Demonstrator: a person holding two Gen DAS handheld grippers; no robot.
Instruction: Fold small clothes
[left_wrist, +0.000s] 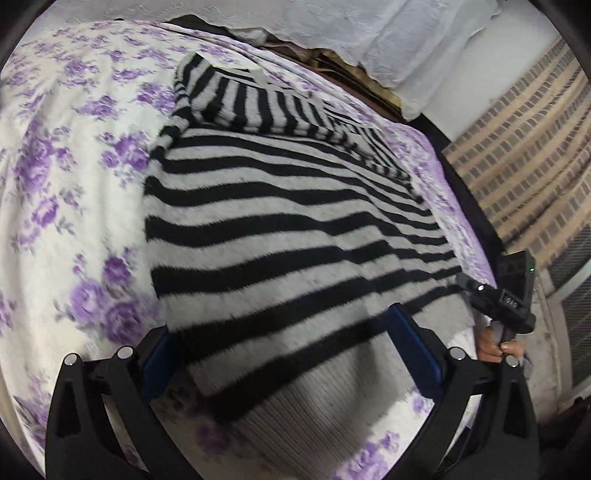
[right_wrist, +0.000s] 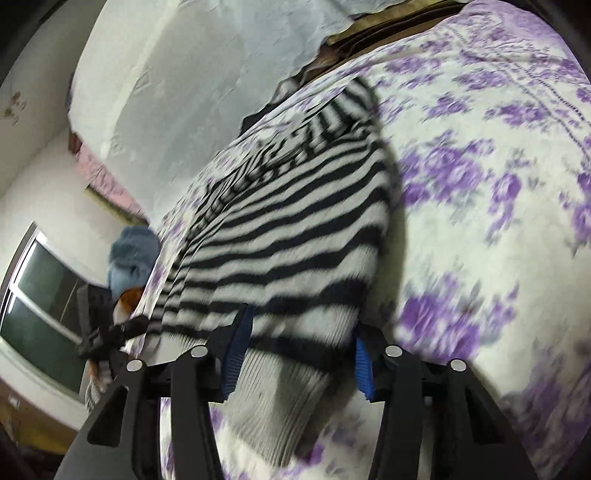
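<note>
Bedspread (left_wrist: 55, 184); both tools tilted down

One striped sweater (left_wrist: 288, 229) lies on one bed cover with purple flowers (left_wrist: 66, 184). Two tools are at the sweater's ribbed hem: the left tool (left_wrist: 291, 354) and the right tool (right_wrist: 295, 354), each with two blue pads. One blue-grey bundle (right_wrist: 133, 254) sits beside the sweater

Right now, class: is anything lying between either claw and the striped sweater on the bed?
Nothing visible is. The striped sweater lies on the flowered bedspread, and its ribbed hem already reaches between the fingers of the left claw and the right claw. Whether the pads press on it cannot be told.
</note>
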